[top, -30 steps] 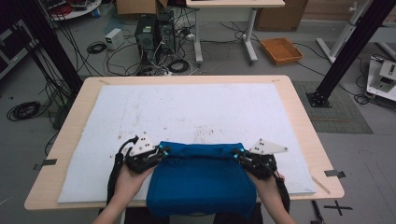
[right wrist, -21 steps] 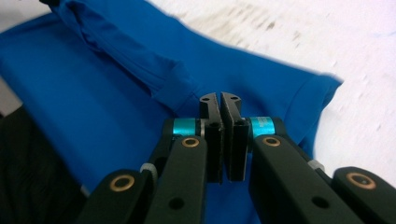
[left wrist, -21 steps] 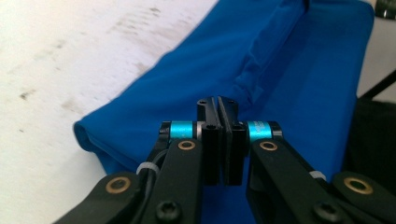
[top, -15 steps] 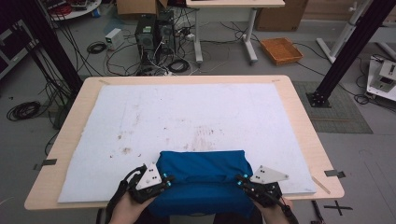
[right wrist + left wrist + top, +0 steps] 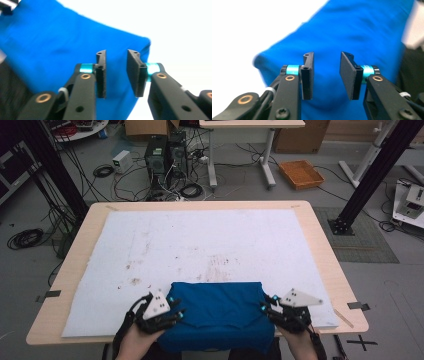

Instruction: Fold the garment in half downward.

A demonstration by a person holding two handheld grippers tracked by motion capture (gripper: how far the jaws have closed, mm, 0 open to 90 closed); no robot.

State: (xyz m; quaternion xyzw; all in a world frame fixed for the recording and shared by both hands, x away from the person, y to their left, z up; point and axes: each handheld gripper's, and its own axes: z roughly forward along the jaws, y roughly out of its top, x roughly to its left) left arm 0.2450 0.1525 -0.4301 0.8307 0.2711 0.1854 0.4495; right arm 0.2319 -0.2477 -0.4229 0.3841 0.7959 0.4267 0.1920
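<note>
White padding covers my tabletop (image 5: 320, 250), and at six o'clock the folded blue fabric cloth (image 5: 217, 312) lies released, left claw (image 5: 176, 311) and right claw (image 5: 263, 309) having just spread with nothing pinched, so I judge only smoothing or another fold remains.

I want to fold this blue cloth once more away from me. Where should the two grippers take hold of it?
Judging by how it lies, take the blue cloth at its two near corners, each gripper coming in from its own side. It lies flat, doubled, over the table's near edge. The left gripper and right gripper, jaws just opened, flank it.
</note>
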